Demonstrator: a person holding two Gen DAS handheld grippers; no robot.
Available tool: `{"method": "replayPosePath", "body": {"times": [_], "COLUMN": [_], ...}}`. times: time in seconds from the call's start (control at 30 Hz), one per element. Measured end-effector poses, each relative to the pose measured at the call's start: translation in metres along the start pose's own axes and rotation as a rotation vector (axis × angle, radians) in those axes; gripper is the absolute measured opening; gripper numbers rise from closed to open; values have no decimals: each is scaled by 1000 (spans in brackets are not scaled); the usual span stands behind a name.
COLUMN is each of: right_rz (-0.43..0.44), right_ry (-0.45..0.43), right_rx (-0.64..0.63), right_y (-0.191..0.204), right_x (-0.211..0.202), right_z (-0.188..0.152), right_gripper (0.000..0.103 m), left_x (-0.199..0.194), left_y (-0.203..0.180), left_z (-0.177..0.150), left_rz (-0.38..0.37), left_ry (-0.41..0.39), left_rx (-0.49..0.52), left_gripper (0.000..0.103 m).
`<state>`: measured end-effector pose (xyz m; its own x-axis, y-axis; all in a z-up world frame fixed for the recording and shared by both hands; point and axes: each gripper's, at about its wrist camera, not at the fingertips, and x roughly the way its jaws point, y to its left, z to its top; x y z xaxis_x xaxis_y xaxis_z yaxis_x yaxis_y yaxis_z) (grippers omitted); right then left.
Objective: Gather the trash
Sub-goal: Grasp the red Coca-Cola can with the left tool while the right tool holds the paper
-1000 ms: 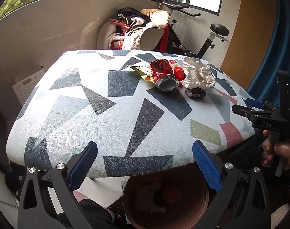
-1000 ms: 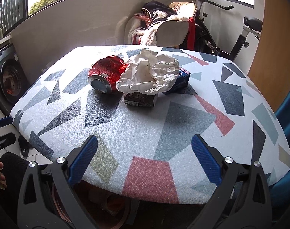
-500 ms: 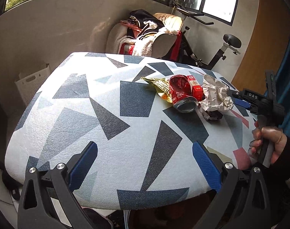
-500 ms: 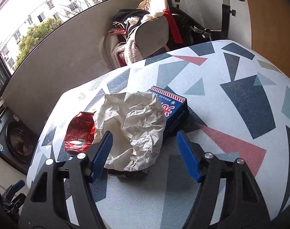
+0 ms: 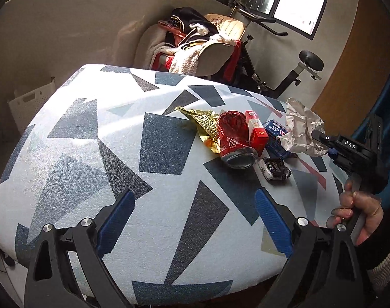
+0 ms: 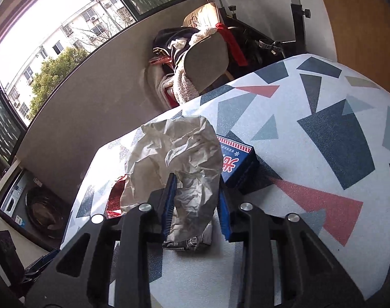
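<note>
Now the right gripper (image 6: 196, 200) is closing on the crumpled paper (image 6: 179, 159), jaws narrowed, pads pressing its near end. The paper is lying at the right of the trash pile on the table (image 5: 92, 138), over a blue box (image 6: 237, 164). The left gripper (image 5: 193, 220) is hanging wide, jaws just narrowing, nothing between them, near of the can (image 5: 233, 141).

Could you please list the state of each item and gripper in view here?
crumpled paper: crushed, pinched between closing jaws
right gripper: shut on the paper
left gripper: open, holding nothing
cola can: dented, on its side
red carton: closed
blue box: closed, flat
gold wrapper: crumpled
</note>
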<state>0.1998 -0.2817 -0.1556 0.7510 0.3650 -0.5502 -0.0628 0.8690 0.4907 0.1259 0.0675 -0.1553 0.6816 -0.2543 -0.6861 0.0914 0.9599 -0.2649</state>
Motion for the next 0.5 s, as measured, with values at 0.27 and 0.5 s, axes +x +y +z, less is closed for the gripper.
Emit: {"method": "replayPosePath", "body": {"times": [0.27,0.5], "right_rz": [-101,-119], "right_ry": [9,33], "right_rx": [-61,-18], "right_y": [-24,-43], "right_x": [-37,-37], "right_z": [-27,-36], "right_gripper": [32,32], "left_x": [38,95], "left_y": [-17,0], "left_z": [43,76], "left_rz": [-196,-273], "left_ry": [62,148], "left_rx": [-79,-271], "left_gripper": [41,28]}}
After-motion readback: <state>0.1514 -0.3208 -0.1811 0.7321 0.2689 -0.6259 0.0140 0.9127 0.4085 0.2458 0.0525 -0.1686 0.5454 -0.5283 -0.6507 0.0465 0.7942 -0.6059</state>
